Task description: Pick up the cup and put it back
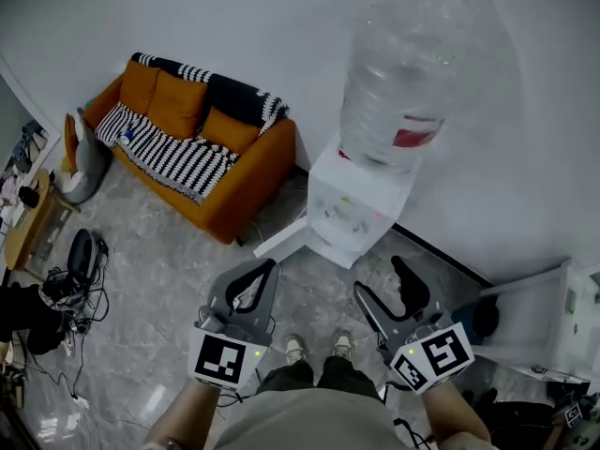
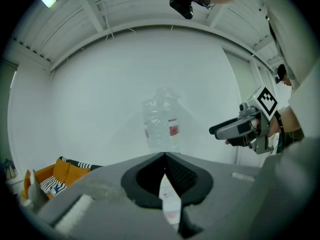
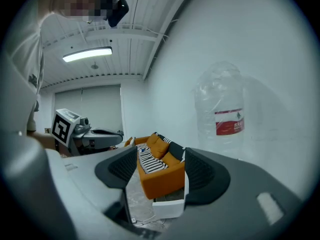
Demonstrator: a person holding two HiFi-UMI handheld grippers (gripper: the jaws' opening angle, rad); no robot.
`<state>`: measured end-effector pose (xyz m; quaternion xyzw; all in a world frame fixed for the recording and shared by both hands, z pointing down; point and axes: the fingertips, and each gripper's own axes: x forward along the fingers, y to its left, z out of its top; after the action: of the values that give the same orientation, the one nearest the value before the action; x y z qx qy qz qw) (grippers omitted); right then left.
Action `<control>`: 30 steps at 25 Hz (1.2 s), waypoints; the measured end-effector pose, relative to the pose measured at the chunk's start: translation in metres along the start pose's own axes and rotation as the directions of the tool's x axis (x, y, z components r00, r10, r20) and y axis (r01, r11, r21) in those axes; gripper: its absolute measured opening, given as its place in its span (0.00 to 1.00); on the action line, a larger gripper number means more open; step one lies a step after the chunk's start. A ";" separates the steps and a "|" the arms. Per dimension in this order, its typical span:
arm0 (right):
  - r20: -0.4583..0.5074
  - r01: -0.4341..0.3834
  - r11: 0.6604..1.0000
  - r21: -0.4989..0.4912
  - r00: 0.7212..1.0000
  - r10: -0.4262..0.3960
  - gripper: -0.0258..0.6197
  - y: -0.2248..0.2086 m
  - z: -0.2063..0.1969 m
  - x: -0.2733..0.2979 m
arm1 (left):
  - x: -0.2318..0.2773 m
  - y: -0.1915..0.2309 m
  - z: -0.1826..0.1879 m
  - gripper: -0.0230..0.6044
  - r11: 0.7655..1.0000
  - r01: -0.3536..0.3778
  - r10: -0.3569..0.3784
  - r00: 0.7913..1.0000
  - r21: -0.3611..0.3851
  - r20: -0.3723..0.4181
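Observation:
No cup shows in any view. A white water dispenser with a large clear bottle stands against the wall ahead of both grippers. My left gripper is held below and left of it, jaw tips touching and nothing between them; in the left gripper view the tips meet in front of the bottle. My right gripper hovers below and right of the dispenser's base, open and empty. In the right gripper view the gap frames the sofa and the dispenser's lower corner.
An orange sofa with a striped throw stands at the left wall. Cables, a stool and clutter lie at the far left. A white cabinet is at the right. The person's shoes are on the grey tiled floor.

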<state>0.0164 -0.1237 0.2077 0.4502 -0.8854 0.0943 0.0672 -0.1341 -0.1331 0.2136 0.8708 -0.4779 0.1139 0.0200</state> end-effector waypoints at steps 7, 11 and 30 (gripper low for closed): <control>-0.039 -0.047 0.997 0.053 0.998 0.049 0.51 -0.029 -0.029 0.020 | 0.030 -0.005 -0.022 0.04 0.998 -0.055 0.055 0.998 0.002 -0.033; -0.072 -0.073 0.994 0.076 0.994 0.078 0.51 -0.044 -0.053 0.036 | 0.051 -0.006 -0.043 0.04 0.996 -0.087 0.086 0.995 -0.006 -0.044; -0.016 -0.092 0.996 0.001 0.996 0.092 0.51 -0.073 -0.235 0.106 | 0.118 -0.007 -0.216 0.04 0.998 -0.064 0.064 0.998 0.013 0.013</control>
<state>0.0211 -0.1959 0.4657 0.4082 -0.9046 0.1013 0.0699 -0.1058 -0.1961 0.4504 0.8557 -0.5050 0.1125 0.0074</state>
